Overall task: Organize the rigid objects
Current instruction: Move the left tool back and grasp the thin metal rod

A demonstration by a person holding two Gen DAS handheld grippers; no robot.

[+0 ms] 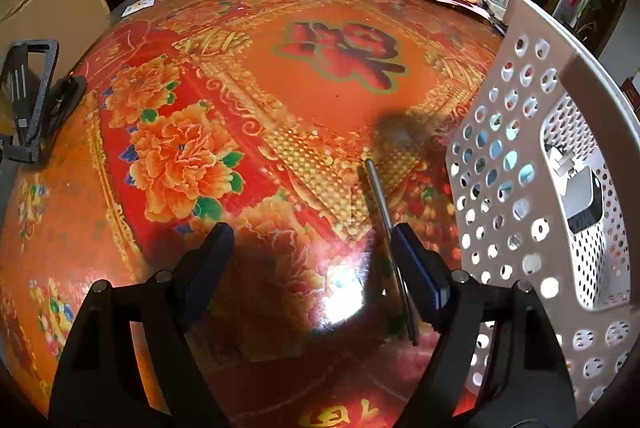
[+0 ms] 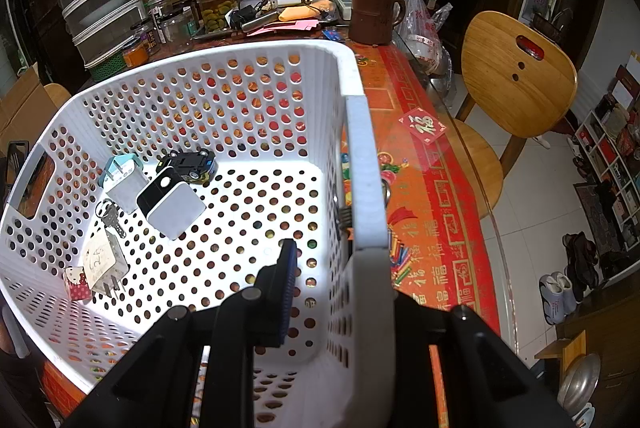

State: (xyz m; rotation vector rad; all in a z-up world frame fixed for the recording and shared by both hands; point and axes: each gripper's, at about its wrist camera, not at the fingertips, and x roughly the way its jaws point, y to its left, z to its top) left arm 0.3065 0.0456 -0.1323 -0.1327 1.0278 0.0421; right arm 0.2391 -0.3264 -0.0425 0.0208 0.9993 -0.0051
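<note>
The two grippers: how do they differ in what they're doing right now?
The left gripper hangs over the red table with its jaws wide apart, holding nothing, though a thin metal rod lies along its right finger. The right gripper straddles the white basket: one finger inside, one outside the wall. Whether it is clamped, I cannot tell. Both have black arms with blue pads.
</note>
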